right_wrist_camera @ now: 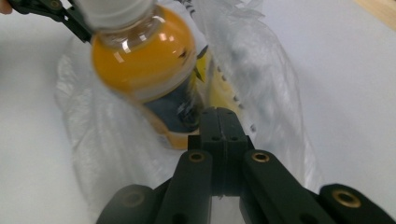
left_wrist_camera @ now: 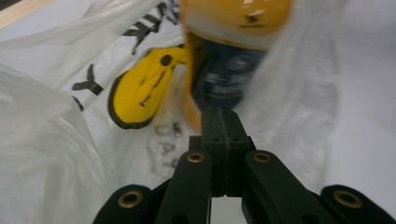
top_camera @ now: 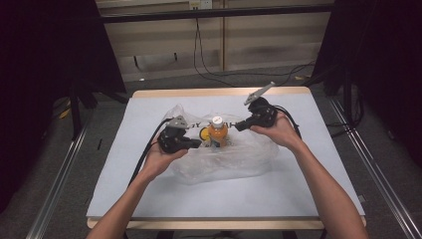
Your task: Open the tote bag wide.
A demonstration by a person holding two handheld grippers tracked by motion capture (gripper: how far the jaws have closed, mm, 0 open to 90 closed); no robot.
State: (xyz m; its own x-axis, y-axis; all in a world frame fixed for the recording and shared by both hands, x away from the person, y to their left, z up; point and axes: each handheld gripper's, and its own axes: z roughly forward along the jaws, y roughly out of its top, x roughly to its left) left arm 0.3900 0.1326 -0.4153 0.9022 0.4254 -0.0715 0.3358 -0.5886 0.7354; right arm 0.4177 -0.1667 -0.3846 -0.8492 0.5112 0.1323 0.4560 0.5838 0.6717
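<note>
An orange drink bottle [top_camera: 218, 132] with a white cap stands upright inside a clear plastic bag [top_camera: 234, 160] at the middle of the table. The bag carries a yellow smiley print [top_camera: 204, 133]. My left gripper [top_camera: 197, 144] is at the bag's left rim, its jaws pressed together on the film. My right gripper [top_camera: 238, 126] pinches the rim on the bottle's right. In the left gripper view, the shut gripper [left_wrist_camera: 223, 116] points at the bottle [left_wrist_camera: 233, 70] with the smiley [left_wrist_camera: 140, 93] to its left. In the right gripper view, the shut gripper [right_wrist_camera: 222, 114] sits just in front of the bottle [right_wrist_camera: 144, 60] and the bag [right_wrist_camera: 273, 93].
The table [top_camera: 298, 189] has a pale cover with a wooden edge. Dark curtains stand at both sides, and cables lie on the floor behind. The left gripper [right_wrist_camera: 46, 9] shows at the top left of the right gripper view.
</note>
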